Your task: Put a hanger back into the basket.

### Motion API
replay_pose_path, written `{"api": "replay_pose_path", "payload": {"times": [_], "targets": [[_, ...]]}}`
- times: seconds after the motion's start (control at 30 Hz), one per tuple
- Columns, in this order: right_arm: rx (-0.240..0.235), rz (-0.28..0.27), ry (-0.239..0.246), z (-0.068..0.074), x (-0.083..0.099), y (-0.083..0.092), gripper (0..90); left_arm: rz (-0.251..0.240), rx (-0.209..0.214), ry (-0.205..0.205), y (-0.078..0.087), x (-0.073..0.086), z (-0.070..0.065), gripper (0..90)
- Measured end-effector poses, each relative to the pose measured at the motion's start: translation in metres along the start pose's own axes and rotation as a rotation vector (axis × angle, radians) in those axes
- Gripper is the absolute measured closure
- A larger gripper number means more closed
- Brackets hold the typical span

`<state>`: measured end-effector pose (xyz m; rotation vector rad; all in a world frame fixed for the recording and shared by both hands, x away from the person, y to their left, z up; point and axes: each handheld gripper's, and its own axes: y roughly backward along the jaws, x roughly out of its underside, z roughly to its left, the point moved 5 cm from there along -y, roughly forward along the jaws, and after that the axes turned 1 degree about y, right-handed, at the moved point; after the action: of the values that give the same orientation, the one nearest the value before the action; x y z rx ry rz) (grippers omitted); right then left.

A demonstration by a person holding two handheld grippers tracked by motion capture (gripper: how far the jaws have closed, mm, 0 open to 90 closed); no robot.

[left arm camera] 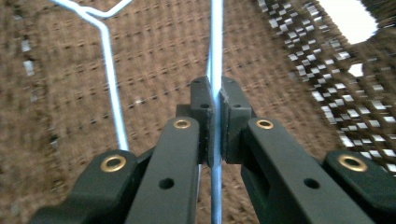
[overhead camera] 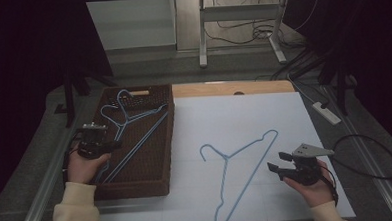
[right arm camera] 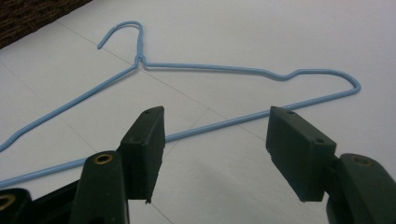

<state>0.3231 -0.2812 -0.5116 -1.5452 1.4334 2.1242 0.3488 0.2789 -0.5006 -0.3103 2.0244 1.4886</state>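
— What is the left gripper [overhead camera: 110,144] doing?
— It is clenching the wire of a blue hanger [left arm camera: 215,56] that is lying in the brown woven basket [overhead camera: 158,157] at the table's left.
— And the right gripper [overhead camera: 280,162]?
— It is hovering with its jaws spread wide, gripping nothing, just beside the second blue hanger [overhead camera: 241,161], which is lying flat on the white table [overhead camera: 234,114].

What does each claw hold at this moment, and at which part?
The left claw is shut on the straight wire bar of the hanger in the basket. The right claw is open and holds nothing; the hanger on the table lies free.
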Motion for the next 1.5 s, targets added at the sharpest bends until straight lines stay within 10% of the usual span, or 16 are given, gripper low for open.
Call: {"api": "replay_pose_path", "payload": {"times": [0.5, 0.83, 1.17, 1.5], "targets": [[0.000, 0.000, 0.002, 0.001, 0.000, 0.000, 38.4, 0.059, -0.116, -0.039, -0.005, 0.001, 0.000, 84.8], [0.002, -0.001, 0.001, 0.001, 0.000, 0.000, 38.4, -0.053, -0.181, -0.119, 0.006, -0.008, -0.007, 52.2], [0.003, 0.001, 0.002, 0.000, 0.000, 0.001, 38.3, -0.244, -0.002, -0.152, 0.032, -0.016, -0.033, 40.0], [0.003, 0.006, -0.002, -0.001, 0.001, 0.000, 37.5, -0.276, 0.094, -0.180, 0.041, -0.011, -0.055, 37.2]]}}
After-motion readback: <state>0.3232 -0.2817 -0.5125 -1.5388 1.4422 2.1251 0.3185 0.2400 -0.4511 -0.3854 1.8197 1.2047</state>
